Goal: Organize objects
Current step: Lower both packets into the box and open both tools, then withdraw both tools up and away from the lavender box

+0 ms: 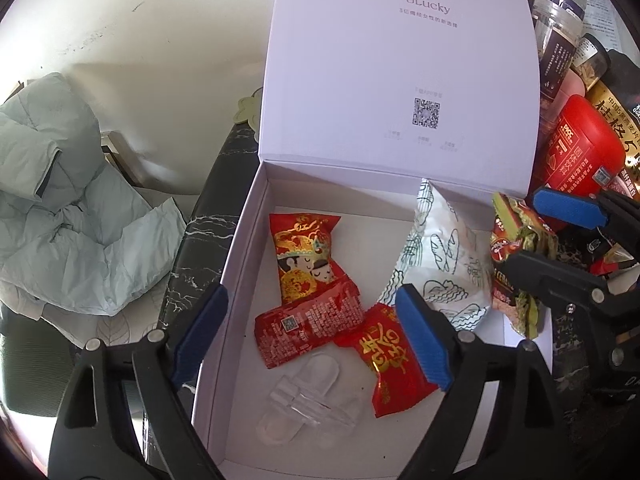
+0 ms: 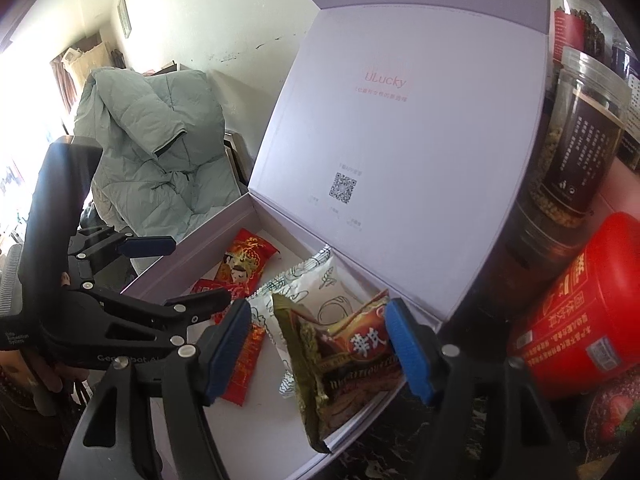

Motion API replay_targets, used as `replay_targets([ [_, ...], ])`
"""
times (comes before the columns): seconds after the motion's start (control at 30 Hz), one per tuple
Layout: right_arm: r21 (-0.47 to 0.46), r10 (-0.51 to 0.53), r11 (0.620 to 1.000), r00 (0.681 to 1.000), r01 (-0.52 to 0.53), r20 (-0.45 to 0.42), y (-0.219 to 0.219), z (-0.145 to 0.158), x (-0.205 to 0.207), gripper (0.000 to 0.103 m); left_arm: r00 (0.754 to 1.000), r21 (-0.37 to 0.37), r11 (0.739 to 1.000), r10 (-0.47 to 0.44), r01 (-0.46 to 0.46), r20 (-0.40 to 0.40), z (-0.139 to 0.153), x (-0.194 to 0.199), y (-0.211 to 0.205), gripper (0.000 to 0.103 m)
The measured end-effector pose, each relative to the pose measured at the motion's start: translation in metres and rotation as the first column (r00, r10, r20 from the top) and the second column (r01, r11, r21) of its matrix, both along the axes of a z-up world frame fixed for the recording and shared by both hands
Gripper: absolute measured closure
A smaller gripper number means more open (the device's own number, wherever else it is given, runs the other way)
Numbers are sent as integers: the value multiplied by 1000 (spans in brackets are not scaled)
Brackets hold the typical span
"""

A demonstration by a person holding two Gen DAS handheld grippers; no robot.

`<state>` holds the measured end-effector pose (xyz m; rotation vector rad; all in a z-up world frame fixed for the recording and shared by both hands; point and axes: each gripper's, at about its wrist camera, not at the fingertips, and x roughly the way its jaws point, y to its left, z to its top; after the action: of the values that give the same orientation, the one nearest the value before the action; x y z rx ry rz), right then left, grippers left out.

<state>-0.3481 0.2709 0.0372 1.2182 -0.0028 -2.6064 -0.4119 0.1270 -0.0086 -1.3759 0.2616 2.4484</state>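
A white box stands with its lid upright. Inside lie three red candy packets, a white packet with line drawings and a clear plastic clip. My left gripper hovers open over the red packets and holds nothing. A green-brown snack packet leans on the box's right wall, between the pads of my right gripper. The right pad is at the packet's edge, while a gap separates the left pad from it. In the left wrist view the right gripper is beside this packet.
A red can and several clear jars crowd the right side, close to the box. A pale green down jacket lies to the left, beyond the dark marble table edge.
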Motion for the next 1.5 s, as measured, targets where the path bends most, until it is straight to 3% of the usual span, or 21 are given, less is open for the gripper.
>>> replay_targets([
  [0.23, -3, -23, 1000, 1000, 23, -19, -1, 12, 6, 32, 999, 25, 1000, 13, -12, -41, 17, 7, -4, 18],
  [0.47, 26, -62, 998, 996, 64, -68, -3, 28, 16, 32, 993, 5, 999, 36, -36, -112, 40, 24, -4, 18],
  [0.73, 12, -90, 996, 992, 92, -84, 6, 45, 34, 32, 990, 18, 999, 33, -31, -138, 67, 48, -5, 18],
  [1.5, 29, -80, 996, 983, 86, -167, -2, 114, 144, 30, 977, 58, 997, 53, -42, -207, 135, 149, -22, 18],
])
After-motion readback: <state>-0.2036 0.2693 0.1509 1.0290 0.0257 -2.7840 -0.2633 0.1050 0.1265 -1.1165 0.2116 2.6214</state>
